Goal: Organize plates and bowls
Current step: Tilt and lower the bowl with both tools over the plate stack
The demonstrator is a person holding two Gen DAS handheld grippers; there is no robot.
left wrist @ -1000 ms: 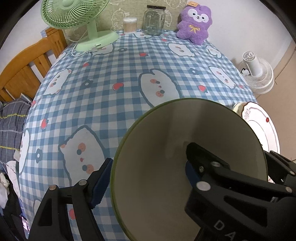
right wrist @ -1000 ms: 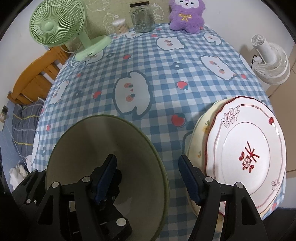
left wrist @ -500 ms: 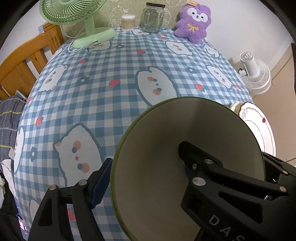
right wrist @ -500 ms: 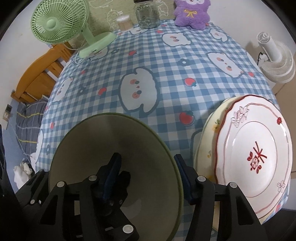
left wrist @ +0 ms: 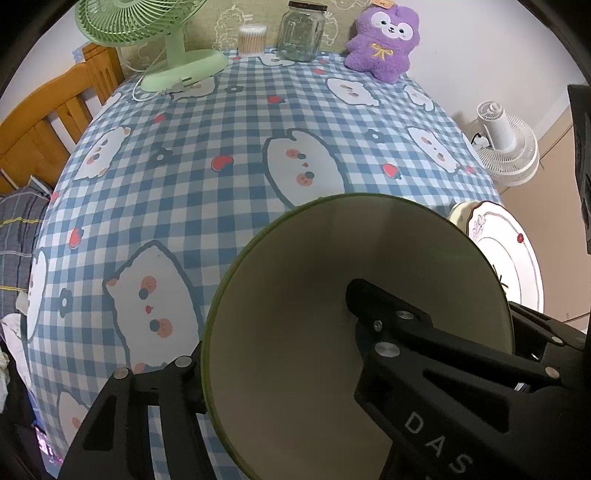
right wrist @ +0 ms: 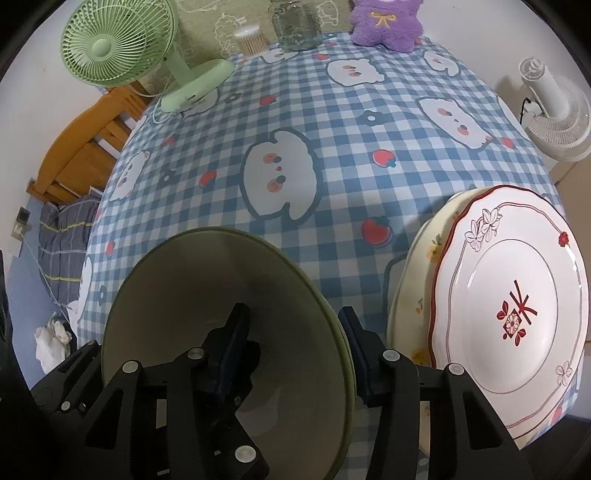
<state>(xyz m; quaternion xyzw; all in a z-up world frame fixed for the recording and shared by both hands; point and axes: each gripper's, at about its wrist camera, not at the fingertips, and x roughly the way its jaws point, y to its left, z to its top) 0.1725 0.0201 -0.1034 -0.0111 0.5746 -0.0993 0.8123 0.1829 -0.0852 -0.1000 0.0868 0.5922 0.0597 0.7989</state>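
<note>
Over the blue checked table (right wrist: 369,110), our two tools (left wrist: 275,345) (right wrist: 291,347) have been closing, now gripping opposite rims of the green-rimmed cream bowl (right wrist: 207,295); we should lift level.

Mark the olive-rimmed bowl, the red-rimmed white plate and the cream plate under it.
Olive-rimmed bowl (right wrist: 207,295): right wrist view, inner wall.
Red-rimmed white plate (right wrist: 513,314): right wrist view, centre motif.
Cream plate (right wrist: 417,291): right wrist view, exposed left rim.

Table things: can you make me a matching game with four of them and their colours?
Things:
1. desk fan
2. plush toy
3. bowl
4. jar

Colours:
A. purple
B. clear glass
C. light green all over
D. cream inside, green rim

Pairs: 1-C, 2-A, 3-D, 4-B
</note>
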